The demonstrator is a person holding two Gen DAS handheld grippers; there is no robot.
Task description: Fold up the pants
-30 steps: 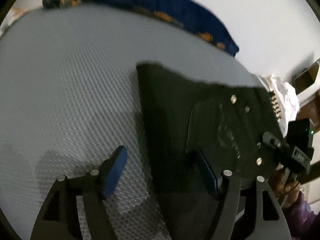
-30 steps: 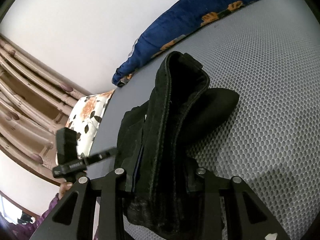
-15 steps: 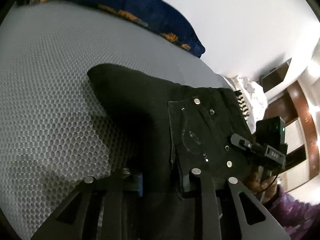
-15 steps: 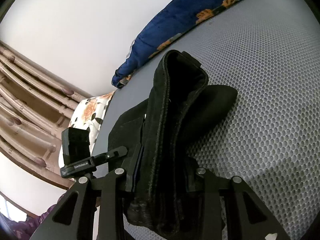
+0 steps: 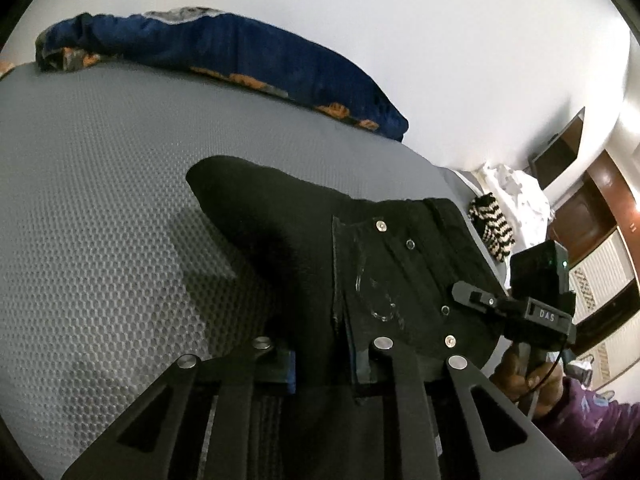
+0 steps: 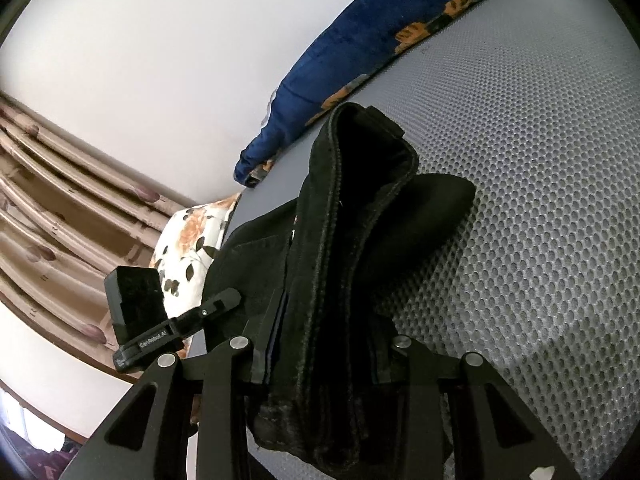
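The left claw point(image 5: 324, 364) is clenched on the black denim pants point(image 5: 360, 264), its black fingers pinching a thick fold of cloth beside the studded back pocket. The right claw point(image 6: 324, 356) is likewise clamped on the pants point(image 6: 352, 240), gripping a stacked bundle of layers with heavy stitched seams running along its edge. From each claw the garment stretches straight ahead, long axis pointing away toward the head of the bed; its far end rests on the grey honeycomb-mesh mattress point(image 5: 100, 200), where a rounded flap of cloth lies flat. In the right wrist view the folded bundle stands up on edge, tall and narrow (the waistband end is not clearly told apart). Along the mattress's far edge, against the white wall, lies a dark blue plush blanket with orange flowers point(image 5: 240, 56). Past the mattress's side edge sits a white floral pillow point(image 6: 192, 240), with beige patterned curtains point(image 6: 60, 220) behind it.
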